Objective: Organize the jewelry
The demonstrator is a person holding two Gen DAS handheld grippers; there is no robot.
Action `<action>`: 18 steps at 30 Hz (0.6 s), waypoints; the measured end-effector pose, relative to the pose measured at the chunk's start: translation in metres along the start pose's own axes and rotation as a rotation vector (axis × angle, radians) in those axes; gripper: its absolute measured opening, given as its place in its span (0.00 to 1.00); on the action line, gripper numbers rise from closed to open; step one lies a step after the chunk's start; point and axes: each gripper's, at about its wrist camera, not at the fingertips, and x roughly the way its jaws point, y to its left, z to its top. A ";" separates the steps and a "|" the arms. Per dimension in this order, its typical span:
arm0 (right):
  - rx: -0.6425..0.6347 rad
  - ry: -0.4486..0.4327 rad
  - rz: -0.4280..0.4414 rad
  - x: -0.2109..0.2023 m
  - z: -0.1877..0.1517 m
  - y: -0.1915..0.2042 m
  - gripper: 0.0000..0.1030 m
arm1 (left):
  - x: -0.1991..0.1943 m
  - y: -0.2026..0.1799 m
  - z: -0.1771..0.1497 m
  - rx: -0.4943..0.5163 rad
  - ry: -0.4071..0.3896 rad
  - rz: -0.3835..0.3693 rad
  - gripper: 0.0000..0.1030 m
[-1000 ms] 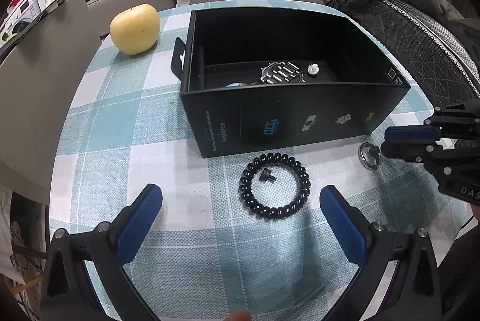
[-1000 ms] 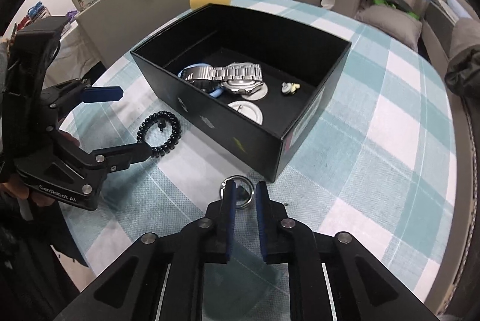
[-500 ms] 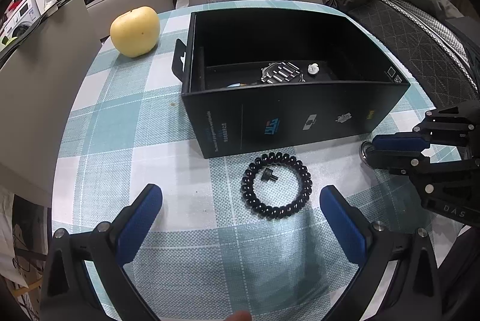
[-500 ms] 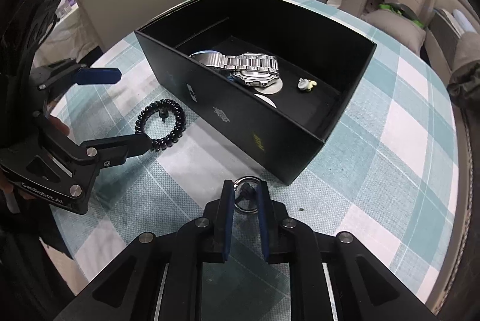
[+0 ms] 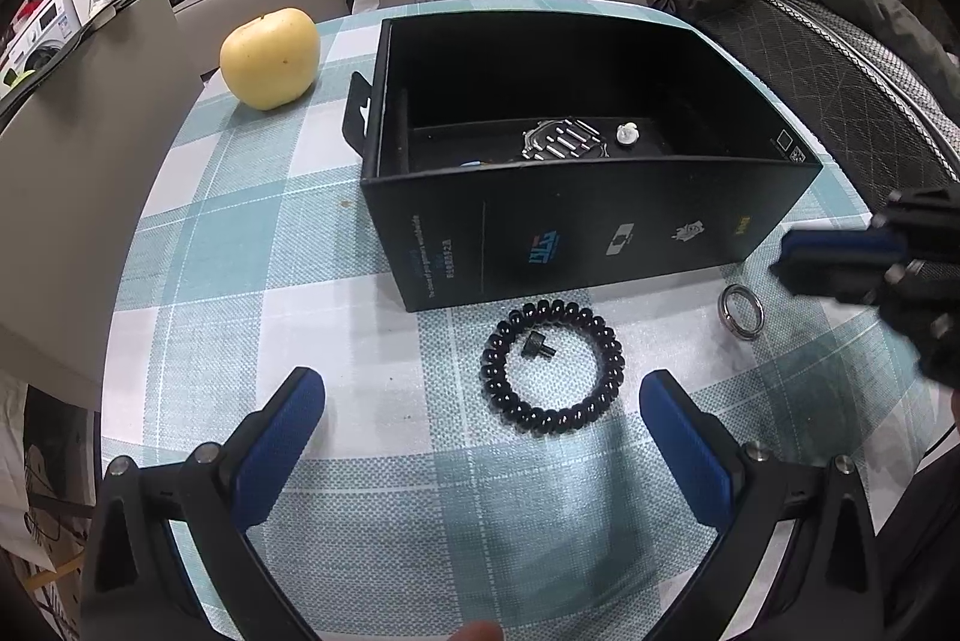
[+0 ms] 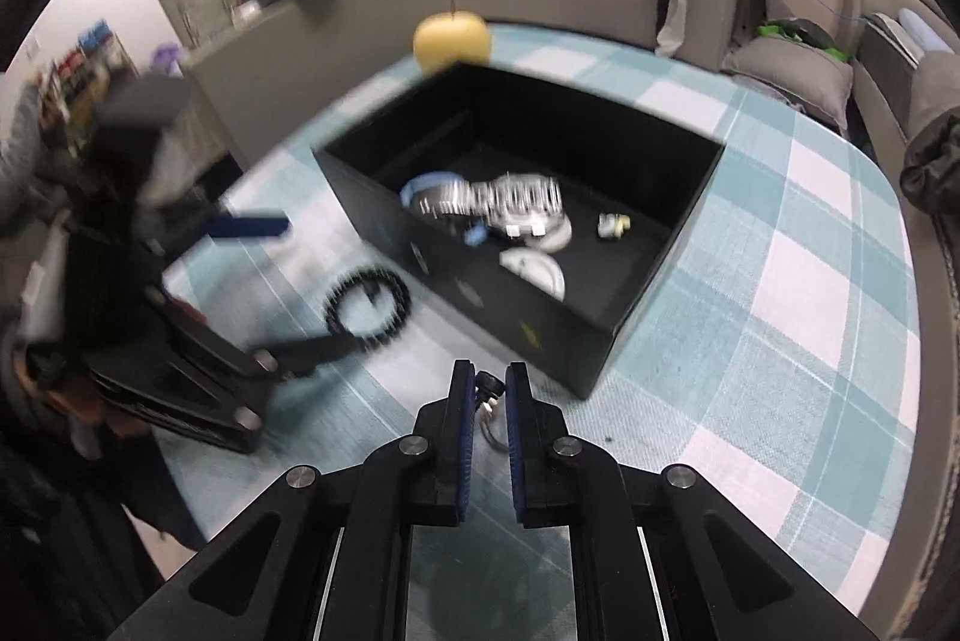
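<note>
The right gripper (image 6: 485, 392), low in the middle of its view, is pinched tight on a small dark knob (image 6: 489, 385). The knob seems to belong to the silver ring (image 5: 740, 310), which sits near the right edge of the left view, just below the black box (image 5: 576, 227). The step looks like picking up this ring. Next it needs lifting over the box wall and dropping inside. The left gripper (image 5: 480, 422) is wide open above the black bead bracelet (image 5: 552, 366).
</note>
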 end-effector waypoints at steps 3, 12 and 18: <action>0.014 -0.044 0.017 -0.010 0.004 -0.001 0.09 | 0.003 0.000 0.000 -0.005 0.009 -0.007 0.99; 0.012 -0.054 0.018 -0.011 0.006 0.002 0.09 | 0.009 -0.005 0.002 0.000 0.005 -0.016 0.99; 0.011 -0.057 0.013 -0.013 0.005 0.001 0.09 | 0.014 -0.015 0.002 0.050 0.007 -0.017 0.80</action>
